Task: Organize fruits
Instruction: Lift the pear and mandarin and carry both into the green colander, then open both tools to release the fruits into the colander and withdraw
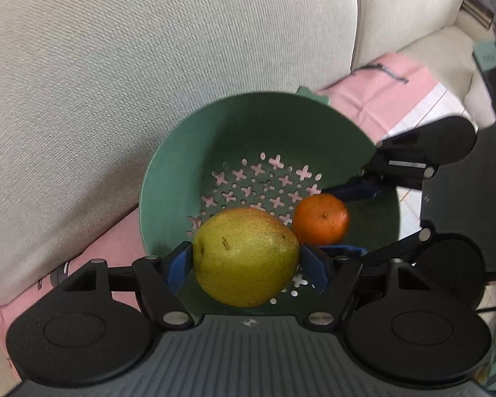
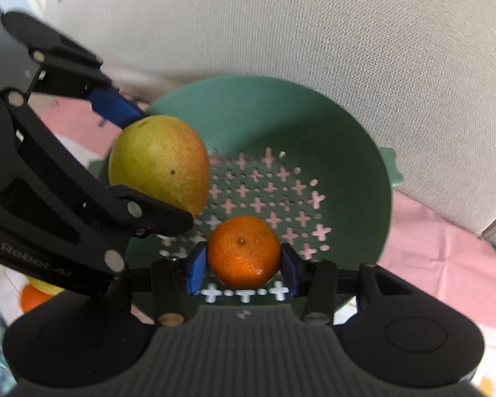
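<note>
A green strainer bowl [image 1: 248, 125] with cross-shaped holes lies on a pink cloth against a sofa back. My left gripper [image 1: 246, 261] is shut on a yellow-green pear [image 1: 244, 254], held over the bowl's near side. My right gripper [image 2: 244, 264] is shut on an orange tangerine [image 2: 244, 251], held inside the bowl [image 2: 347, 152] just above its perforated floor. In the left wrist view the tangerine [image 1: 320, 223] shows to the right of the pear, with the right gripper's blue pads around it. In the right wrist view the pear [image 2: 158, 162] hangs at upper left between the left gripper's blue fingers [image 2: 115, 107].
A beige sofa backrest [image 1: 148, 49] rises right behind the bowl. The pink cloth [image 1: 380, 89] covers the seat. More fruit, an orange one [image 2: 33, 297] and a yellow one, peeks out at the lower left of the right wrist view.
</note>
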The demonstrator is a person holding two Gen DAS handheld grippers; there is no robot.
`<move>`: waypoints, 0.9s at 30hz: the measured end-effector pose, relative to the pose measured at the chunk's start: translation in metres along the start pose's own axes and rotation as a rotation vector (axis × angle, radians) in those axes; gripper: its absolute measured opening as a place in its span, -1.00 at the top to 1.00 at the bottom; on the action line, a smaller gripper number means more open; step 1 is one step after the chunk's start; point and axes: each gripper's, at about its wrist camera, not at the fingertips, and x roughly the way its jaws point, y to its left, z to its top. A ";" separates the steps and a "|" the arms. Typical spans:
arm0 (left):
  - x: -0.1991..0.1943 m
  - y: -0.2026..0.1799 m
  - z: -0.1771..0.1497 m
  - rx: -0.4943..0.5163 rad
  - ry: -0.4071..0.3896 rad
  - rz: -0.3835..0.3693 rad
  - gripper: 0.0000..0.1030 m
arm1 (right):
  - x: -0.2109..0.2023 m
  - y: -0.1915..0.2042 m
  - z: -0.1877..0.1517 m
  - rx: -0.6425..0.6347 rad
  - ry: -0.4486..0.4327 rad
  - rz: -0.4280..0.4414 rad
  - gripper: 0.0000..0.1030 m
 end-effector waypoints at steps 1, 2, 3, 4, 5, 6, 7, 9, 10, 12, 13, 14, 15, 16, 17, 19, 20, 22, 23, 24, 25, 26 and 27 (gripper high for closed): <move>0.002 0.000 0.001 0.006 0.007 0.003 -0.58 | 0.001 -0.001 0.001 -0.010 0.007 0.000 0.13; 0.004 -0.001 0.002 0.014 0.016 0.006 -0.58 | 0.003 -0.002 0.003 -0.022 0.018 -0.003 0.13; 0.006 -0.001 0.004 0.022 0.025 0.008 -0.58 | 0.005 -0.003 0.004 -0.039 0.029 -0.006 0.13; 0.008 -0.002 0.004 0.031 0.037 0.009 -0.58 | 0.006 -0.003 0.005 -0.058 0.039 -0.008 0.13; 0.010 -0.002 0.005 0.039 0.049 0.010 -0.58 | 0.007 -0.002 0.006 -0.079 0.051 -0.013 0.13; 0.012 -0.003 0.005 0.047 0.059 0.008 -0.59 | 0.009 -0.002 0.007 -0.097 0.064 -0.014 0.13; 0.013 -0.003 0.005 0.047 0.067 0.004 -0.59 | 0.009 -0.002 0.007 -0.111 0.075 -0.016 0.13; 0.016 -0.002 0.005 0.049 0.083 -0.001 -0.59 | 0.010 -0.002 0.006 -0.139 0.095 -0.021 0.13; 0.018 -0.003 0.005 0.051 0.088 0.002 -0.59 | 0.011 -0.002 0.007 -0.150 0.104 -0.024 0.13; 0.021 -0.005 0.004 0.063 0.098 0.016 -0.59 | 0.013 -0.002 0.005 -0.169 0.120 -0.035 0.13; 0.023 -0.007 0.003 0.073 0.103 0.025 -0.59 | 0.014 -0.002 0.005 -0.176 0.128 -0.043 0.13; 0.024 -0.008 0.003 0.078 0.107 0.030 -0.59 | 0.015 -0.002 0.004 -0.181 0.134 -0.048 0.12; 0.026 -0.009 0.002 0.077 0.111 0.032 -0.59 | 0.016 -0.001 0.003 -0.194 0.134 -0.053 0.12; 0.027 -0.010 0.003 0.072 0.116 0.031 -0.59 | 0.016 0.000 0.003 -0.206 0.133 -0.060 0.11; 0.028 -0.010 0.003 0.065 0.121 0.031 -0.59 | 0.016 0.000 0.003 -0.215 0.136 -0.063 0.10; 0.031 -0.011 0.004 0.058 0.123 0.035 -0.58 | 0.016 0.001 0.002 -0.230 0.137 -0.071 0.11; 0.032 -0.011 0.004 0.059 0.123 0.039 -0.58 | 0.018 0.000 0.002 -0.235 0.140 -0.076 0.11; 0.034 -0.012 0.004 0.053 0.124 0.040 -0.57 | 0.019 0.000 0.001 -0.241 0.142 -0.082 0.11; 0.033 -0.012 0.004 0.047 0.119 0.042 -0.57 | 0.019 0.000 0.001 -0.241 0.141 -0.082 0.12; 0.033 -0.011 0.004 0.045 0.116 0.041 -0.57 | 0.017 0.001 0.001 -0.243 0.139 -0.087 0.12; 0.031 -0.010 0.004 0.042 0.113 0.039 -0.57 | 0.017 0.000 0.001 -0.238 0.138 -0.089 0.12; 0.030 -0.009 0.004 0.036 0.110 0.038 -0.57 | 0.016 0.000 0.001 -0.231 0.136 -0.090 0.12; 0.029 -0.008 0.004 0.031 0.105 0.037 -0.57 | 0.015 -0.001 0.001 -0.227 0.132 -0.091 0.12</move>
